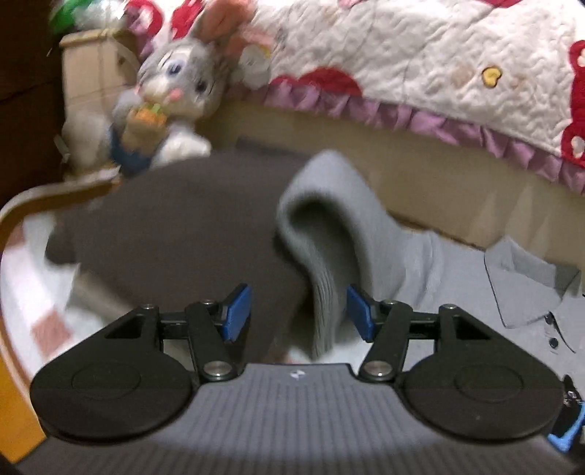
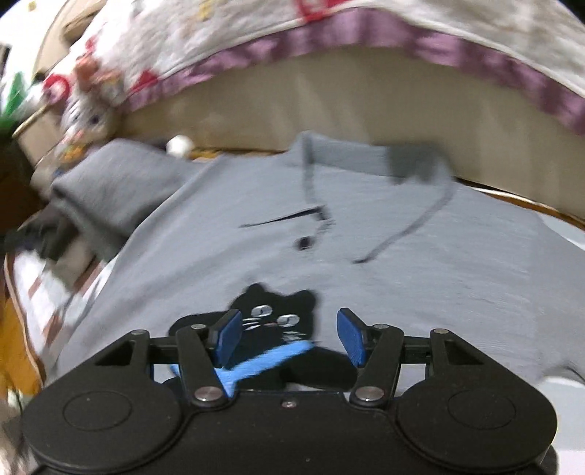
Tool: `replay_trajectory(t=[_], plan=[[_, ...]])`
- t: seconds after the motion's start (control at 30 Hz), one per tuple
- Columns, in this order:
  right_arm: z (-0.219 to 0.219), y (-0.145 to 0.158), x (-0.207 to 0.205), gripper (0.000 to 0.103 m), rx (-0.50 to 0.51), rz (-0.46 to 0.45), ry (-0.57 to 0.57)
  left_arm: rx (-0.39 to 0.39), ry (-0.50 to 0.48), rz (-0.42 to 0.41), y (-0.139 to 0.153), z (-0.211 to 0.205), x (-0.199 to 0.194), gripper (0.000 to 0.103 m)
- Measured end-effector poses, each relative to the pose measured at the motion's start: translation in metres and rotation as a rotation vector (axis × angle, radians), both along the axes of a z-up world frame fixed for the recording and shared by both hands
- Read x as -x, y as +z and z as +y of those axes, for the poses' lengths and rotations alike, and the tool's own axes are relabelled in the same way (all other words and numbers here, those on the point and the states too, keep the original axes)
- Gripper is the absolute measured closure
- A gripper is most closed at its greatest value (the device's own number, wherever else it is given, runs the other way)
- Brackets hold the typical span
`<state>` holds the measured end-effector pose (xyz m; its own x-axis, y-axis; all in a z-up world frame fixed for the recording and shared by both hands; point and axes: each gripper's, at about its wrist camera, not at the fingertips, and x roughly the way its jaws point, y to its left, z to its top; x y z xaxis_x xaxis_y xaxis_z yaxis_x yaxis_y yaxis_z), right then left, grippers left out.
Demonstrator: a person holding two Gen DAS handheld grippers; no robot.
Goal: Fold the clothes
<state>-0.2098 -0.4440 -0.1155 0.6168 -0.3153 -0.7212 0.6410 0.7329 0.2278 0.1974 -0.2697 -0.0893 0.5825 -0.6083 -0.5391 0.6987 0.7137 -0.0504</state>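
- Right wrist view: the grey polo shirt (image 2: 384, 234) lies spread flat ahead of and beneath the right gripper (image 2: 289, 338), collar at the far end, near the bed quilt (image 2: 226, 33).
- The right gripper's blue pads (image 2: 228, 338) stand apart with nothing pinched; the black cat print (image 2: 278, 318) shows through the gap between them.
- In the left wrist view, the left gripper (image 1: 298, 314) also has its fingers apart; a ribbed sleeve cuff (image 1: 325, 314) hangs between them, just beside the right-hand pad (image 1: 360, 310), and no pad appears to press on it.
- A darker garment (image 1: 172, 219) lies beyond the left-hand finger, a plush rabbit (image 1: 172, 91) farther off.
- Risk, as a judgement: the raised sleeve may flop back unevenly, since nothing holds it, and spoil the fold; either gripper could also drag the loose shirt into wrinkles.
- No readable writing or brand; only a small pale emblem (image 1: 294, 375) on the left gripper's body.
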Motion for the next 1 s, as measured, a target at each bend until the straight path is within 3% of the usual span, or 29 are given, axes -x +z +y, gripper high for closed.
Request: replay_trajectory(t=[0.1, 0.2, 0.37, 0.4, 0.43, 0.53, 0.63, 0.7, 0.77, 0.9, 1.0], plan=[[0.011, -0.019, -0.013, 0.038, 0.061, 0.064, 0.056, -0.024, -0.062, -0.107, 0.003, -0.015, -0.010, 0.046], [0.015, -0.042, -0.016, 0.038, 0.091, 0.127, 0.053, -0.043, -0.157, -0.156, 0.001, -0.034, -0.016, 0.046], [0.014, -0.063, 0.002, 0.035, 0.073, 0.079, 0.022, -0.160, -0.203, -0.289, -0.008, -0.069, -0.021, 0.048], [0.014, -0.065, 0.004, 0.034, 0.082, 0.075, 0.036, -0.174, -0.199, -0.320, -0.008, -0.073, -0.021, 0.076], [0.015, -0.066, 0.005, 0.034, 0.091, 0.070, 0.049, -0.177, -0.194, -0.341, -0.004, -0.076, -0.022, 0.095], [0.017, -0.068, 0.008, 0.033, 0.111, 0.069, 0.086, -0.089, -0.161, -0.367, 0.029, -0.075, -0.027, 0.096], [0.018, -0.068, 0.008, 0.032, 0.121, 0.092, 0.113, -0.048, -0.082, -0.487, 0.060, -0.076, -0.036, 0.096], [0.018, -0.069, 0.008, 0.031, 0.114, 0.114, 0.117, -0.038, -0.032, -0.498, 0.074, -0.080, -0.055, 0.096], [0.018, -0.069, 0.009, 0.018, 0.107, 0.137, 0.121, -0.054, 0.008, -0.475, 0.075, -0.086, -0.077, 0.096], [0.015, -0.070, 0.010, 0.017, 0.092, 0.160, 0.130, -0.128, 0.021, -0.442, 0.059, -0.096, -0.105, 0.095], [0.016, -0.071, 0.010, 0.017, 0.089, 0.157, 0.116, -0.102, 0.030, -0.427, 0.056, -0.091, -0.106, 0.095]])
